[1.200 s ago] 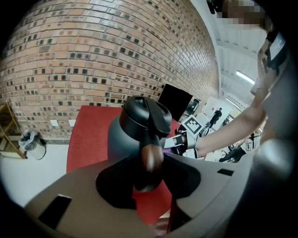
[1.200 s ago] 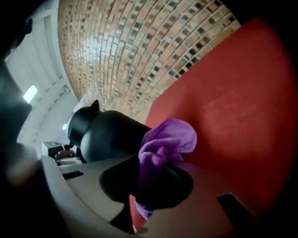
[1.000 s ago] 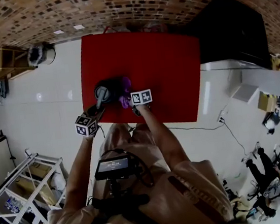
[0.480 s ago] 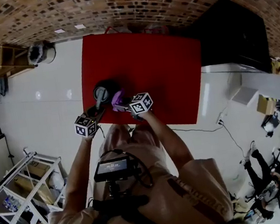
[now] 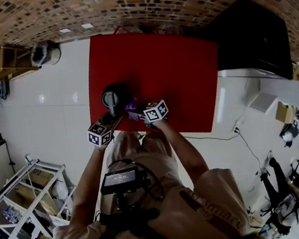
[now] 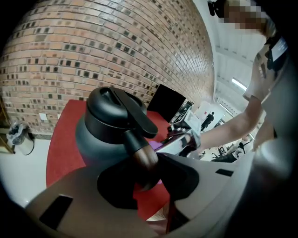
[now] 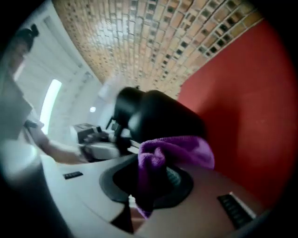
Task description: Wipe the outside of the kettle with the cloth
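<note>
A dark kettle stands on the red table near its front left. Its handle, wood-coloured at the end, lies between the jaws of my left gripper. Those jaws have just been closing and now press on the handle. In the head view my left gripper reaches in from the near side. My right gripper is shut on a purple cloth. The cloth hangs just right of the kettle, close to its side; touching or not, I cannot tell.
White floor surrounds the table. A black cabinet and a white counter stand to the right. A wooden shelf is at the far left and a metal rack at the near left. A brick wall runs behind.
My right gripper has drawn the cloth from the kettle's far right side toward me. My left gripper has shifted right, up to the kettle's handle.
</note>
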### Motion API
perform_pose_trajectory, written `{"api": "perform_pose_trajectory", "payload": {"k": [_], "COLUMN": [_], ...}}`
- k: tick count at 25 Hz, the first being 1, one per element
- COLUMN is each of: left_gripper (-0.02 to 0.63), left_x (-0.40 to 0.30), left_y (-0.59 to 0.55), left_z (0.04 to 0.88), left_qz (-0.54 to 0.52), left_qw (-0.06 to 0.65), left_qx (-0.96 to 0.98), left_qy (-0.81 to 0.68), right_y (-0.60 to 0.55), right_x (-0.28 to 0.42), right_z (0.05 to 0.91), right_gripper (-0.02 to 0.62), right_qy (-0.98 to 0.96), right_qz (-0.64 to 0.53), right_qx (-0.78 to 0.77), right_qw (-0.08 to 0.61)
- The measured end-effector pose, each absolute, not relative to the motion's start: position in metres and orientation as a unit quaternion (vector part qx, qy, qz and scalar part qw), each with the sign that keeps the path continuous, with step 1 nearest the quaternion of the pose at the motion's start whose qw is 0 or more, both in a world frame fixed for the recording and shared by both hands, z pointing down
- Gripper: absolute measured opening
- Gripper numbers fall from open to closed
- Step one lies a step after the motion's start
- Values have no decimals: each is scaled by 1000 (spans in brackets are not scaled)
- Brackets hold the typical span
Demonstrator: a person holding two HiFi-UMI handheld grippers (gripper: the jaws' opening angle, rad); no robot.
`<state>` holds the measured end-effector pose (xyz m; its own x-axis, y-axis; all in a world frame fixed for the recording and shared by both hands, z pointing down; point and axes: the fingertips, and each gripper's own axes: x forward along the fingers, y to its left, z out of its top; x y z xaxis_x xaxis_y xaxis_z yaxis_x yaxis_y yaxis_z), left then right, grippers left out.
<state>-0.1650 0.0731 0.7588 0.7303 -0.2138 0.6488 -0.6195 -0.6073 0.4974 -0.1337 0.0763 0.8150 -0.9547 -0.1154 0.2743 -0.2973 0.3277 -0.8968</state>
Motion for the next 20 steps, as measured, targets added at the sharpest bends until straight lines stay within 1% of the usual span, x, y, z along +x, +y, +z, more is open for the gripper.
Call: {"api": "perform_pose_trajectory", "payload": {"k": [2, 3, 5, 7, 10, 11, 12, 14, 16, 18, 20], "left_gripper": [115, 115, 114, 114, 114, 114, 114, 115, 115, 115, 112], "left_x": [-168, -170, -169, -168, -167, -166, -165, -166, -177, -200, -222], "left_y": [72, 71, 70, 71, 72, 72, 72, 74, 75, 76, 74], "left_z": [758, 758, 757, 757, 757, 758, 759, 760, 761, 767, 771], "left_qz": [277, 276, 276, 281, 291, 296, 302, 324, 364, 421, 480], "left_qw": [364, 363, 363, 364, 363, 363, 361, 354, 330, 285, 224], "left_qx": [856, 856, 857, 857, 855, 854, 853, 852, 853, 850, 843], "left_qy": [-242, -242, -240, -234, -228, -227, -225, -210, -179, -139, -96], "right_y": [75, 73, 72, 74, 80, 79, 78, 75, 66, 48, 17], "right_x": [-138, -143, -158, -171, -174, -168, -160, -142, -118, -87, -55], "right_z": [767, 758, 766, 798, 864, 884, 897, 899, 884, 865, 842], "right_gripper": [83, 83, 83, 83, 83, 83, 83, 81, 81, 81, 81], "right_qy": [-840, -847, -850, -834, -782, -759, -738, -716, -719, -723, -733], "right_qz": [536, 527, 521, 539, 584, 604, 623, 650, 651, 644, 622], "right_qx": [77, 63, 48, 49, 97, 122, 144, 165, 182, 215, 259], "right_qw": [28, 25, 59, 108, 192, 211, 216, 195, 163, 130, 94]}}
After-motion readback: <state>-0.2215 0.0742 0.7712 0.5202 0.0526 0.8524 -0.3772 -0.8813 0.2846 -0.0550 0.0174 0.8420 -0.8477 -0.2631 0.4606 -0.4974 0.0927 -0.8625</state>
